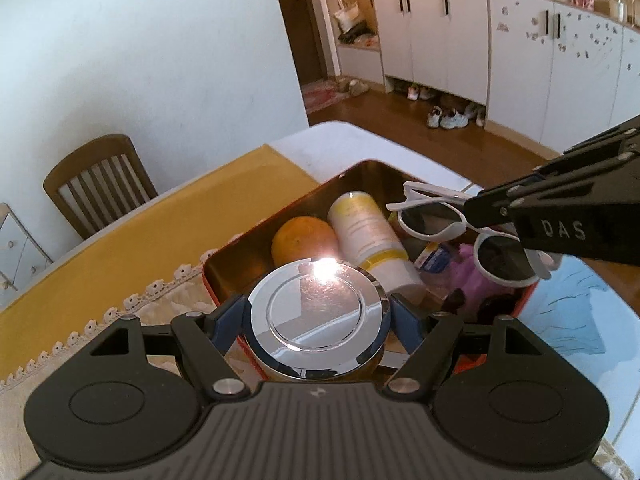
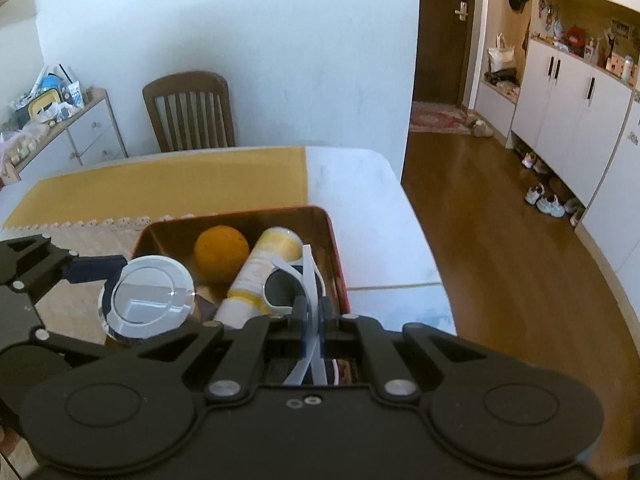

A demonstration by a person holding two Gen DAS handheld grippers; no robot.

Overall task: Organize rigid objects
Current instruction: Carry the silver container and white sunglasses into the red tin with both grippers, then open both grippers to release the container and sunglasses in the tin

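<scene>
From the left wrist, the left gripper point(image 1: 318, 320) pinches a chrome-lidded jar point(image 1: 318, 320) over the near edge of the red tin point(image 1: 530, 296), apparently to lower it into the free near corner beside the orange point(image 1: 304, 242) and the white bottle point(image 1: 370, 236). From the right wrist, the right gripper point(image 2: 314, 308) is pressed on the white sunglasses point(image 2: 294, 284) above the tin's right side, where the wall stands close and little room remains.

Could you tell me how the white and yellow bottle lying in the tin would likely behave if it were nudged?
The bottle lies on its side and is cylindrical, so it would probably roll. The orange beside it and the tin wall should stop it quickly. Its smooth surface may be slippery.
</scene>
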